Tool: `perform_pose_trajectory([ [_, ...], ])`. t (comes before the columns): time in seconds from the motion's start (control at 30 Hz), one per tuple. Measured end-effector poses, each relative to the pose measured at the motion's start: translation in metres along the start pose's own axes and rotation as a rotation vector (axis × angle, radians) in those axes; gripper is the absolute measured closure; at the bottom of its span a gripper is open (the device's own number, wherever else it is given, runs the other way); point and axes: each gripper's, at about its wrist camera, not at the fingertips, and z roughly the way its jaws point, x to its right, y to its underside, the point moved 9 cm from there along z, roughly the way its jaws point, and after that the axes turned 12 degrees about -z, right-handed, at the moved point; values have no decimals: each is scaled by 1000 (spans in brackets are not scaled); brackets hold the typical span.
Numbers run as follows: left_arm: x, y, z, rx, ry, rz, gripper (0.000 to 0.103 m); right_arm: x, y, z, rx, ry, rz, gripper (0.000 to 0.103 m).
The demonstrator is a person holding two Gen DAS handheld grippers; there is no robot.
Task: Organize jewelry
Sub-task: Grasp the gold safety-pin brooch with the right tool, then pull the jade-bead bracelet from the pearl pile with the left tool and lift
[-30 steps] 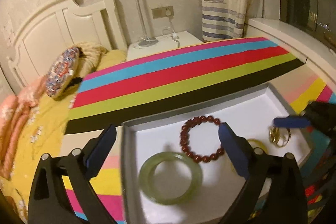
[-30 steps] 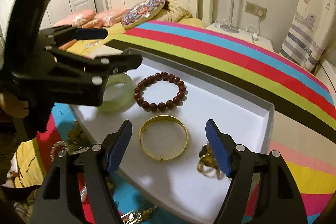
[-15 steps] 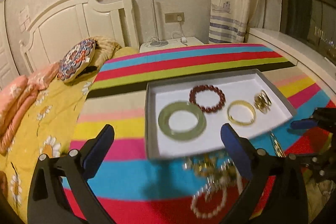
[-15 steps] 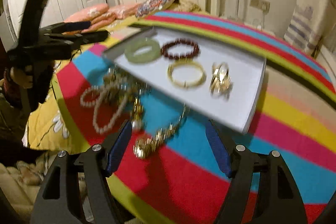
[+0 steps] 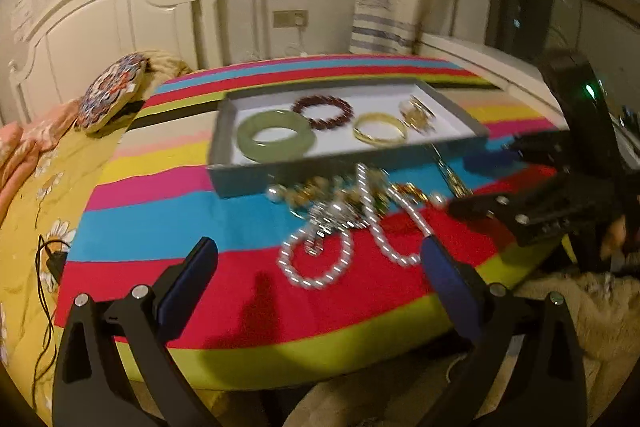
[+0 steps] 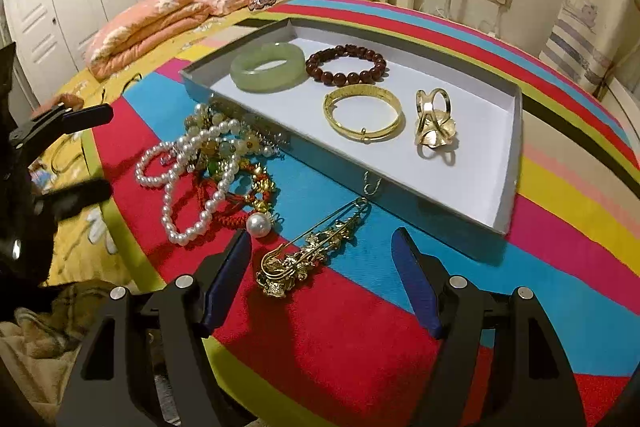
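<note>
Jewelry is split between two places, and we read that as sorting half done: four pieces lie spaced apart in the shallow grey tray (image 6: 516, 131), namely the green jade bangle (image 6: 267, 66), the dark red bead bracelet (image 6: 346, 63), the gold bangle (image 6: 362, 117) and the gold flower ring (image 6: 434, 125). The rest sits just in front of the tray on the striped cloth (image 6: 360, 339) of the table, a tangled heap (image 6: 212, 163) of pearls, red cord and beads. Our right gripper (image 6: 320, 277) hangs above the gold brooch pin (image 6: 308, 251) with fingers wide and empty, so we judge the pin a likely next pick. Our left gripper (image 5: 320, 283) is also wide and holds nothing, near the pearl loop (image 5: 316, 259). Only the right wrist view shows the pin sharply, along with the wardrobe doors; the left view is blurred but shows the window and curtain.
</note>
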Motion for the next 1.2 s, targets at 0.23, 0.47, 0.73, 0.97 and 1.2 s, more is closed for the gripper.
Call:
perform_pose_trajectory([
  [0.23, 17, 4, 3, -1, 26, 60, 3, 15, 10, -9, -2, 22, -14, 50],
  [0.47, 23, 5, 11, -38, 93, 30, 3, 28, 18, -13, -5, 40, 32, 50],
  [0.73, 24, -1, 31, -78, 115, -6, 43, 11, 9, -10, 26, 29, -30, 84],
  [0.97, 27, -7, 44, -94, 110, -4, 59, 13, 13, -13, 35, 25, -14, 87],
  [1.2, 33, -9, 32, -71, 82, 28, 75, 15, 14, -13, 37, 20, 0, 86],
])
